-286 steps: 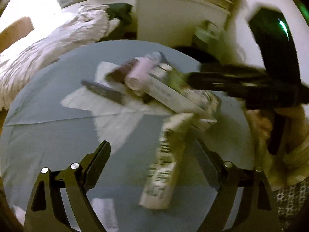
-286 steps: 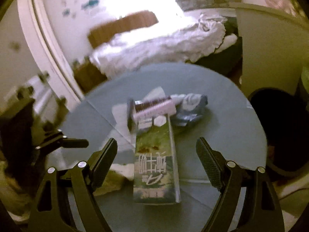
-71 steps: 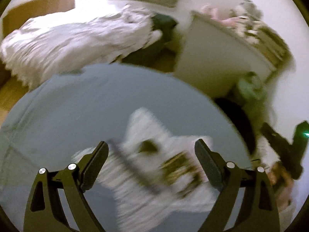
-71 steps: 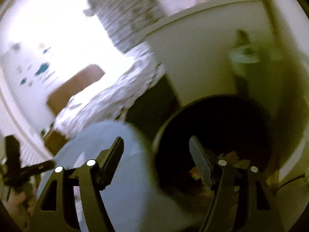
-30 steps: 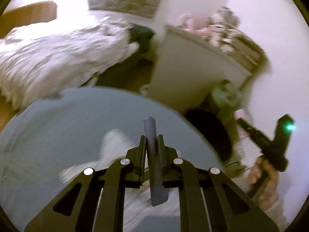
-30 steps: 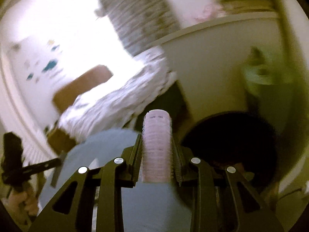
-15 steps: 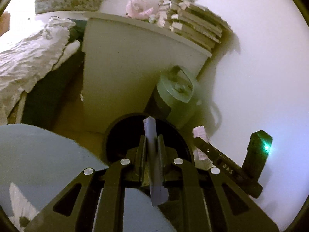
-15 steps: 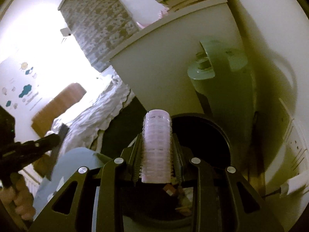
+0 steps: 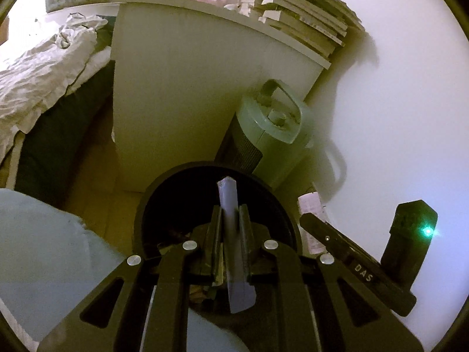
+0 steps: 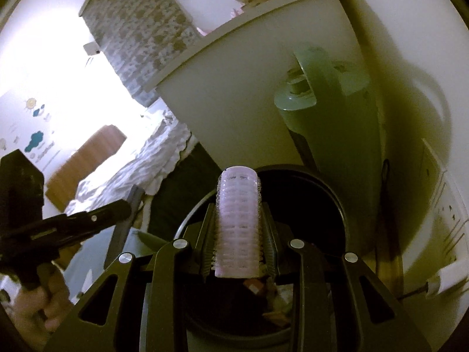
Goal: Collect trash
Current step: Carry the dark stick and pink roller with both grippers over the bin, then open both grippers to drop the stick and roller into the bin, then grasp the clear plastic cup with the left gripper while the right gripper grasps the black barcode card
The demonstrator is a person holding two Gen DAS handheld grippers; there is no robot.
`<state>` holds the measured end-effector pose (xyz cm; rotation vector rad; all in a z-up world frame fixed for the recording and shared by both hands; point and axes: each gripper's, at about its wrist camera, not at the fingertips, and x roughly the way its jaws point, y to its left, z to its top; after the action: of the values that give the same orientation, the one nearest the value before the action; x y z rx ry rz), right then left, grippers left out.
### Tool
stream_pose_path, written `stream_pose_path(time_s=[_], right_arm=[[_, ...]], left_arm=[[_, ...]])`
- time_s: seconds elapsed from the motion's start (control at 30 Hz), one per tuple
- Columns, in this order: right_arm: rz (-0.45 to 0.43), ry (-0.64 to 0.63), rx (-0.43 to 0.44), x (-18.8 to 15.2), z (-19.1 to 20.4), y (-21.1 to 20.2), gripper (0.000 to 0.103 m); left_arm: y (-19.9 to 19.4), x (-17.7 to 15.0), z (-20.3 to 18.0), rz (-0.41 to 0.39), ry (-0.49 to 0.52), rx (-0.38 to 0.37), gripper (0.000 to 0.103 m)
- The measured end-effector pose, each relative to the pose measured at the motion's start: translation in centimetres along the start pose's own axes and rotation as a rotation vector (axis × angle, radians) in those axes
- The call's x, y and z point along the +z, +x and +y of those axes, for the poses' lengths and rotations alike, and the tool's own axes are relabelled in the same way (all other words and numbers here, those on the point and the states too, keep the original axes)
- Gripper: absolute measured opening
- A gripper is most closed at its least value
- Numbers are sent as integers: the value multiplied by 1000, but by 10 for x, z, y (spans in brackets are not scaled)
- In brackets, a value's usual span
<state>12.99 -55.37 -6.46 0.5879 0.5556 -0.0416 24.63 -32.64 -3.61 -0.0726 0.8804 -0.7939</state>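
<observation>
My left gripper [image 9: 230, 220] is shut on a flat grey strip [image 9: 231, 234] and holds it over the round black trash bin [image 9: 152, 205]. My right gripper [image 10: 238, 220] is shut on a pale pink hair roller [image 10: 238, 220], held upright above the bin's black rim [image 10: 331, 193], with some trash visible inside. The right gripper also shows in the left wrist view [image 9: 337, 243], close beside the bin, with the roller [image 9: 310, 208] in it. The left gripper and its strip [image 10: 129, 205] show at the left of the right wrist view.
A pale green tower appliance [image 9: 272, 135] stands right behind the bin against the wall. A white cabinet [image 9: 190, 88] with stacked books [image 9: 302, 17] is beside it. The grey-blue round table's edge [image 9: 58, 249] is at lower left. A bed with white bedding [image 9: 38, 67] lies farther left.
Both grippers closed on items from the table, the strip and the roller, and swung over to the bin. In the last half second they barely moved.
</observation>
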Motion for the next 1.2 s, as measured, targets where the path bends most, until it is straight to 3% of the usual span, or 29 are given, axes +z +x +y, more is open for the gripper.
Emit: stream_pose_path(time_s=[0.13, 0.17, 0.23, 0.27, 0.3, 0.33, 0.63, 0.9, 1.07, 1.13, 1.2], right_arm=[[5, 24, -15, 0, -4, 1, 31], [6, 30, -15, 1, -5, 1, 32], [-1, 45, -24, 1, -8, 1, 47], [-8, 52, -28, 0, -9, 0, 60], [-19, 61, -29, 0, -9, -2, 64], [-26, 66, -28, 0, -10, -3, 64], [-10, 30, -24, -4, 2, -1, 64], [22, -105, 79, -24, 48, -11, 71], [141, -271, 272, -56, 116, -22, 75], [241, -397, 348, -79, 159, -23, 75], [313, -519, 355, -98, 192, -21, 75]], left_arm=[[3, 2, -2, -5, 10, 10, 17], [3, 3, -2, -3, 9, 10, 22], [2, 4, -2, -7, 4, 18, 45], [-2, 4, -3, -24, 5, 33, 68], [-6, 3, -3, -44, 8, 46, 85], [-12, 3, -4, -73, 14, 61, 88], [-77, -7, 18, -119, 17, 116, 90], [-155, -67, 92, -67, -25, 254, 90], [-174, -106, 134, 5, -77, 331, 90], [-178, -118, 149, 29, -115, 351, 89], [-184, -128, 164, 26, -169, 355, 89]])
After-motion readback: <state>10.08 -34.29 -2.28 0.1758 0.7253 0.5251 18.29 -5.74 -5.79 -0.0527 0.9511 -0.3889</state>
